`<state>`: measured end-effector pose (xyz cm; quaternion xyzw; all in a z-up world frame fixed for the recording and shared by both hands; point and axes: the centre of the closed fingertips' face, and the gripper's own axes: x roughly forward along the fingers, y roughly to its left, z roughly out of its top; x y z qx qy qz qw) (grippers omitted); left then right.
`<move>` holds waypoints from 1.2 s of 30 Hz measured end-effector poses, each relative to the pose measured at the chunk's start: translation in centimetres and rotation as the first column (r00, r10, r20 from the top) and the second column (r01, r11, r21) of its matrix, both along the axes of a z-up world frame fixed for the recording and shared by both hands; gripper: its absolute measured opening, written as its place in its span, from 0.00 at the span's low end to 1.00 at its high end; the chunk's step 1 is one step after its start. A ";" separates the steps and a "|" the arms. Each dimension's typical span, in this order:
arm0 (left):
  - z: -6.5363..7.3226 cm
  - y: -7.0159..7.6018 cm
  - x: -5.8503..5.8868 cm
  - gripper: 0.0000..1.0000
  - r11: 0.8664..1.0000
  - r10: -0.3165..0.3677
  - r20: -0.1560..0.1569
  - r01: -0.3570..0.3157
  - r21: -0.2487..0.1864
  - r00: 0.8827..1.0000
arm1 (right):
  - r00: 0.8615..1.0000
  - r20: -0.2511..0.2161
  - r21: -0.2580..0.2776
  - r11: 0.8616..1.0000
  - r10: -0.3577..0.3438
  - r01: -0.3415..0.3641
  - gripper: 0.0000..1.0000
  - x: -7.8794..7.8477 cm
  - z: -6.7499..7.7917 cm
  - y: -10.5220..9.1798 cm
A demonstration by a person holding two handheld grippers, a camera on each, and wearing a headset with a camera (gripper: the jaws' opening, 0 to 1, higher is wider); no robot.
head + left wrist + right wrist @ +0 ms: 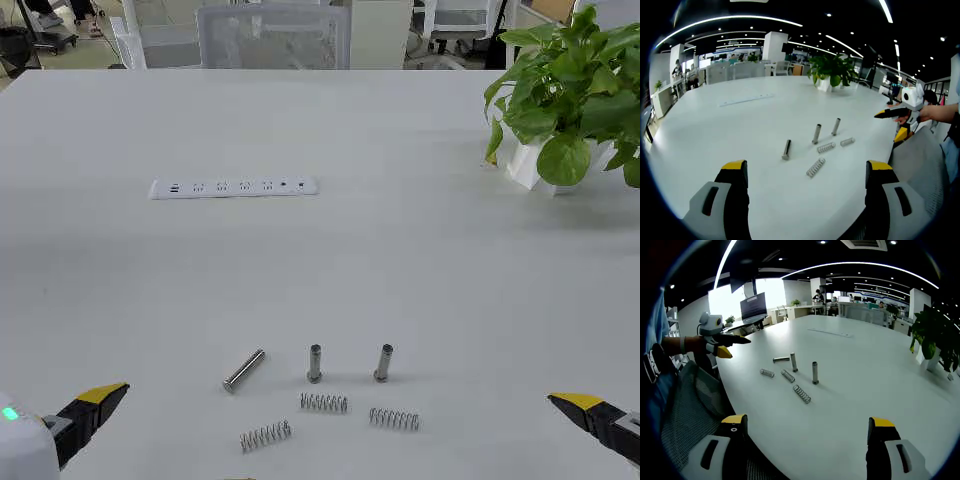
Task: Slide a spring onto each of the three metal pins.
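Three metal pins stand in a row on the white table point(320, 260): one lies on its side point(244, 370), two stand upright point(314, 363) point(384, 362). Three loose springs point(266, 435) point(324, 402) point(394, 418) lie just in front of them. My left gripper point(100, 396) is at the near left edge, open and holding nothing. My right gripper point(588, 408) is at the near right edge, also open. In the left gripper view the left gripper point(806, 166) faces the springs point(815, 167) and pins point(816, 134). In the right gripper view the right gripper point(808, 421) faces the same springs point(801, 393).
A white power strip point(233, 187) lies at mid-table on the left. A potted green plant point(570, 90) stands at the far right. A grey mesh chair point(272, 35) is behind the far edge. The table's near edge runs just below the springs.
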<state>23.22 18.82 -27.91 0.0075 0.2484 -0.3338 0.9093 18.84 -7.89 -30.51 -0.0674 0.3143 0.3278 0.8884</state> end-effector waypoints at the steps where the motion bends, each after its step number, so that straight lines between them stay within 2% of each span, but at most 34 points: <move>1: 0.0 0.1 0.0 0.97 1.000 0.002 -0.001 -0.002 0.001 1.000 | 1.000 0.002 0.001 1.000 0.002 -0.002 0.99 0.0 0.1 0.0; 7: -0.1 -0.1 -0.1 0.97 1.000 -0.006 -0.006 0.006 0.008 1.000 | 1.000 0.002 0.000 1.000 0.003 -0.003 0.99 0.1 0.1 0.0; 15: 0.0 -0.3 -0.1 0.97 1.000 -0.003 -0.009 0.003 -0.007 1.000 | 1.000 0.002 0.004 1.000 0.002 -0.002 0.99 0.1 0.2 0.0; 17: 0.0 -0.4 0.0 0.97 1.000 0.002 -0.011 -0.002 -0.024 1.000 | 1.000 0.002 0.004 1.000 0.001 -0.001 0.99 0.1 0.2 0.0; 36: -0.5 -0.1 -0.2 0.97 1.000 0.002 -0.028 -0.002 -0.007 1.000 | 1.000 0.000 0.010 1.000 0.007 -0.007 0.99 0.2 0.0 0.3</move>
